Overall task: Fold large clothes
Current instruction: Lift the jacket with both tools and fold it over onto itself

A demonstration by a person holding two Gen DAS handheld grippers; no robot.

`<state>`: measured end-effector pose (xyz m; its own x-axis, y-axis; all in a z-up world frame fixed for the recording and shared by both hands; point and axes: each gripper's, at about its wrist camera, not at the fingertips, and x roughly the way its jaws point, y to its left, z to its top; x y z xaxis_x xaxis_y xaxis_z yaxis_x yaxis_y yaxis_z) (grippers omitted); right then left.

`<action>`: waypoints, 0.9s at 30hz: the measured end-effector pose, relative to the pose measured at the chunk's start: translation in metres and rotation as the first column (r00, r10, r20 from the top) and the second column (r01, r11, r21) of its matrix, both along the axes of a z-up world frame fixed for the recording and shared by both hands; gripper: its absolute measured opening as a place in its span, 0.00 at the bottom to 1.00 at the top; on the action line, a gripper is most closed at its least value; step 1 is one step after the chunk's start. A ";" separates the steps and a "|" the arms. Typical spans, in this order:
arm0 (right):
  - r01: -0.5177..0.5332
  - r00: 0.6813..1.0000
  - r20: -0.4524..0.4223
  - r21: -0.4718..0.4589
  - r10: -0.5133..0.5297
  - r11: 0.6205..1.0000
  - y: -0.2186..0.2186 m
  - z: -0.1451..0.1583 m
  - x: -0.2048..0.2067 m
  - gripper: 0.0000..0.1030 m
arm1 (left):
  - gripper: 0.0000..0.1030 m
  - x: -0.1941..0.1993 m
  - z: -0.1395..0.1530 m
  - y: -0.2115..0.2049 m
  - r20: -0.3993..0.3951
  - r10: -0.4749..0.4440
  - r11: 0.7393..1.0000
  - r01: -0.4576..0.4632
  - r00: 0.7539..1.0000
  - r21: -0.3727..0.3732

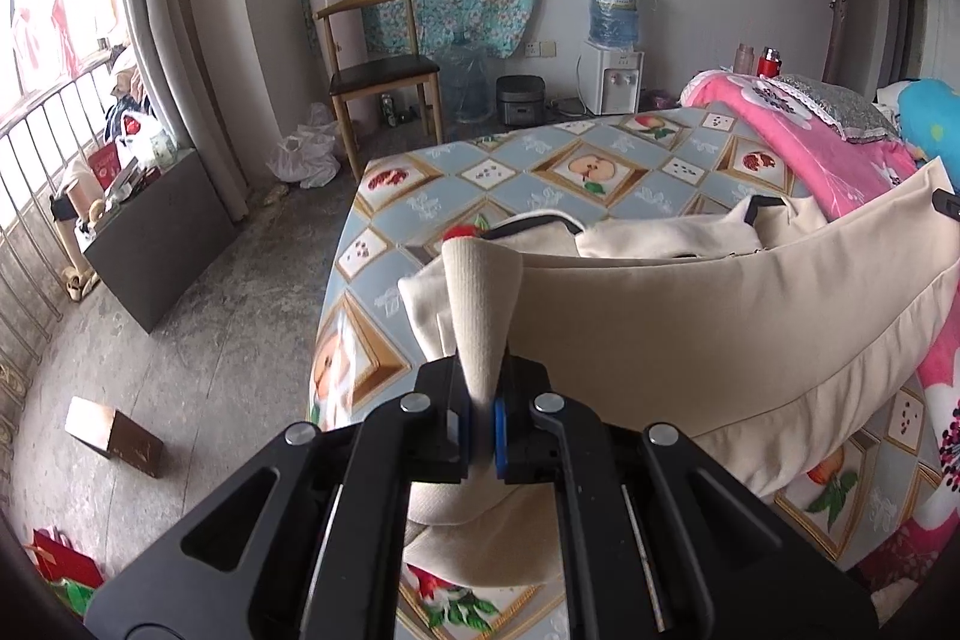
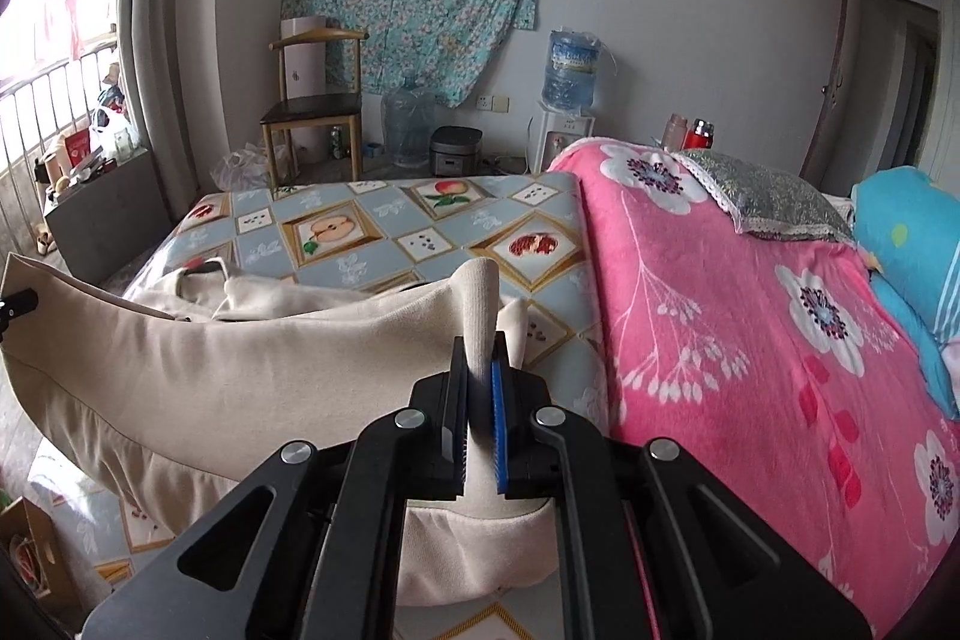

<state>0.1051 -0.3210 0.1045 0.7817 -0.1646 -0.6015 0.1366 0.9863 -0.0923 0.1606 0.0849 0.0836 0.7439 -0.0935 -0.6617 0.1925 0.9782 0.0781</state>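
Observation:
A large cream garment (image 1: pixel 690 340) hangs stretched between my two grippers above a bed with a fruit-print sheet (image 1: pixel 600 172). My left gripper (image 1: pixel 482 400) is shut on the garment's ribbed left corner, which sticks up between the pads. In the right wrist view my right gripper (image 2: pixel 480 400) is shut on the other ribbed corner of the cream garment (image 2: pixel 210 370). The cloth sags in a fold between them, and its collar end rests on the fruit-print sheet (image 2: pixel 384 226). The far tip of each gripper shows at the other view's edge.
A pink flowered blanket (image 2: pixel 750 340) covers the right side of the bed, with a silver cushion (image 2: pixel 762 202) and a blue pillow (image 2: pixel 906 232). Beyond the bed stand a wooden chair (image 1: pixel 378 70), water bottles and a dispenser (image 1: pixel 612 82). A small box (image 1: pixel 114 436) lies on the floor.

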 end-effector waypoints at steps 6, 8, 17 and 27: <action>-0.013 1.000 0.004 0.003 0.013 1.000 -0.013 -0.005 0.047 0.06 | 0.05 0.047 0.001 -0.020 0.016 -0.015 0.999 0.014 1.000 0.048; -0.022 1.000 0.004 0.007 0.022 1.000 -0.020 -0.008 0.067 0.06 | 0.05 0.065 0.002 -0.027 0.024 -0.018 0.998 0.017 1.000 0.066; -0.012 0.999 -0.045 0.089 0.016 0.996 -0.061 -0.044 0.172 0.06 | 0.05 0.172 -0.016 -0.059 -0.011 -0.040 0.989 0.041 0.999 0.140; 0.039 0.960 -0.279 0.180 0.013 0.983 -0.088 -0.150 0.237 0.06 | 0.13 0.257 -0.122 -0.062 -0.299 -0.018 0.984 0.071 0.954 0.166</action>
